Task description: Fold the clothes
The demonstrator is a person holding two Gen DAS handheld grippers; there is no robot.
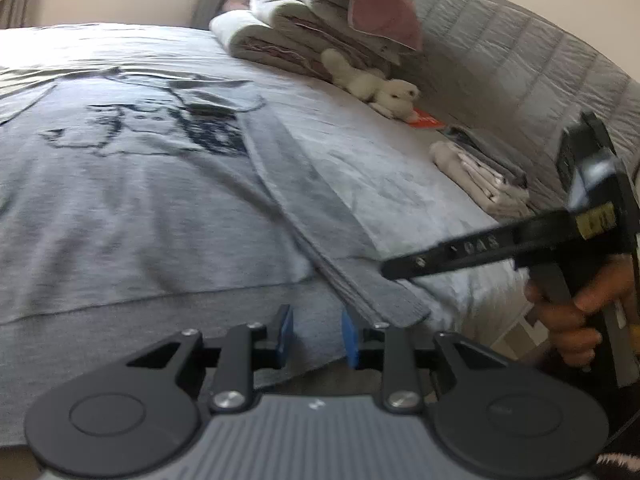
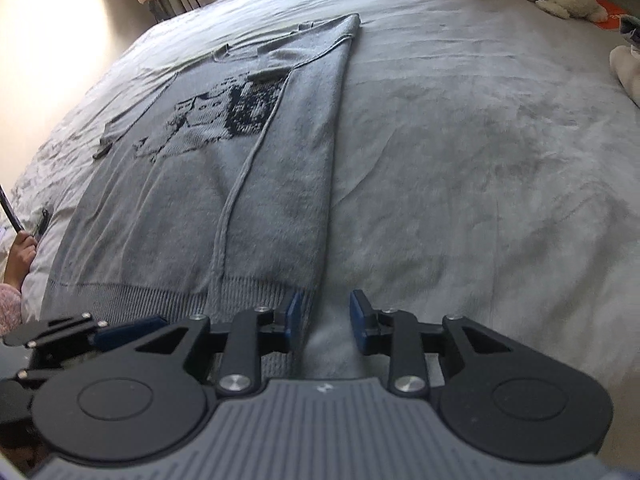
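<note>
A grey knit sweater (image 1: 120,208) with a dark printed pattern lies flat on the bed, its right side folded inward with the sleeve laid along it; it also shows in the right wrist view (image 2: 192,184). My left gripper (image 1: 316,334) is open and empty, just above the sweater's ribbed hem. My right gripper (image 2: 325,318) is open and empty at the hem's right corner, with bedsheet between its jaws. The right gripper also shows from the side in the left wrist view (image 1: 404,268), held in a hand. The left gripper shows at the lower left of the right wrist view (image 2: 120,330).
The bed has a pale grey sheet (image 2: 480,160). A stack of folded bedding (image 1: 320,20) and a white plush toy (image 1: 380,88) lie at the headboard side. Folded clothes (image 1: 480,176) lie at the right. A quilted grey headboard (image 1: 520,60) stands behind.
</note>
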